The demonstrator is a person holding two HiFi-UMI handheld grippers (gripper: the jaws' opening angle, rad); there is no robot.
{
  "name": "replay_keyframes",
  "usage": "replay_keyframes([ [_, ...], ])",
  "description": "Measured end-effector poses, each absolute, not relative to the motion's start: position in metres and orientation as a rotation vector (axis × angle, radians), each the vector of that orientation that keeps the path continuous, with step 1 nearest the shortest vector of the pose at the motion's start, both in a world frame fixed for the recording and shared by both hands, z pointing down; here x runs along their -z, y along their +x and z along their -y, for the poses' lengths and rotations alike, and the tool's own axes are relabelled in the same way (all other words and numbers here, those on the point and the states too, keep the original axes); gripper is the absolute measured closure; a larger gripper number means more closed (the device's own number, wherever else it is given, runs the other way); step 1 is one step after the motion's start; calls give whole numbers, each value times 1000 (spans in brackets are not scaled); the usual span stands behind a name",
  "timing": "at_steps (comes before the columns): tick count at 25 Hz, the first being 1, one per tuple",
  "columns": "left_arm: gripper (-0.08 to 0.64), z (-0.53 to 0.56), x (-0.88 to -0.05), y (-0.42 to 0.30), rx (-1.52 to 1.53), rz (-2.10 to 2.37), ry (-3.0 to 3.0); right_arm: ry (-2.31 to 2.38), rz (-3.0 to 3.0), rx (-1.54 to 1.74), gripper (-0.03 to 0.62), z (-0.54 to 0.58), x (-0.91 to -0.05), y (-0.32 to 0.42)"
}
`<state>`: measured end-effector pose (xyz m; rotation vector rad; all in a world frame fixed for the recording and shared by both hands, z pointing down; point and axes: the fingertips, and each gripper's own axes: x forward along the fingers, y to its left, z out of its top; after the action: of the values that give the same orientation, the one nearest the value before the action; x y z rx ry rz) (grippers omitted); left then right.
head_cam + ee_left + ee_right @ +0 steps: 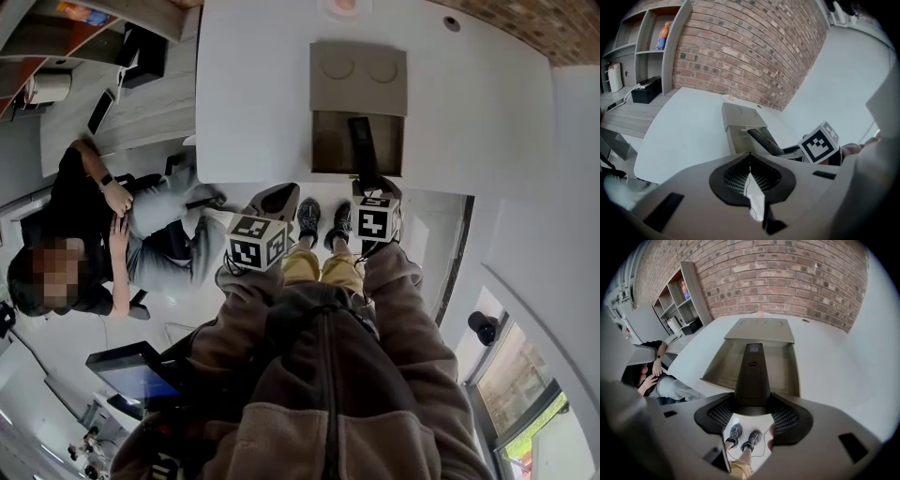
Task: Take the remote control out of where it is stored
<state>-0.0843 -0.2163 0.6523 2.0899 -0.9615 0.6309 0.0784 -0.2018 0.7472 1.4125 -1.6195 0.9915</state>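
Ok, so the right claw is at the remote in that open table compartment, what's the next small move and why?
Probably draw the right claw back toward you and slightly up. The remote control sits between its pads, filling the gap, and looks gripped, while its far end lies inside the open compartment. The left claw is shut, holding nothing.

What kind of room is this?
Probably an office or meeting room. There is a big white table with a built-in compartment that has a remote control in it, wall shelves beside a brick wall, and a person seated nearby.
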Motion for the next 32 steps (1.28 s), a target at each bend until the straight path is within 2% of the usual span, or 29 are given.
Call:
replay_keyframes([
  [6, 554, 219, -640, -78, -606, 965, 2122, 1434, 1701, -918, 350, 196, -710, 75],
  [13, 554, 233, -599, -67, -533, 992, 2205, 1595, 1861, -799, 350, 202, -619, 77],
  [24, 554, 263, -477, -33, -329, 1067, 2462, 1831, 2125, -482, 350, 218, -461, 89],
  [32, 554, 259, -391, -11, -203, 1096, 2640, 1914, 2227, -286, 348, 209, -381, 99],
])
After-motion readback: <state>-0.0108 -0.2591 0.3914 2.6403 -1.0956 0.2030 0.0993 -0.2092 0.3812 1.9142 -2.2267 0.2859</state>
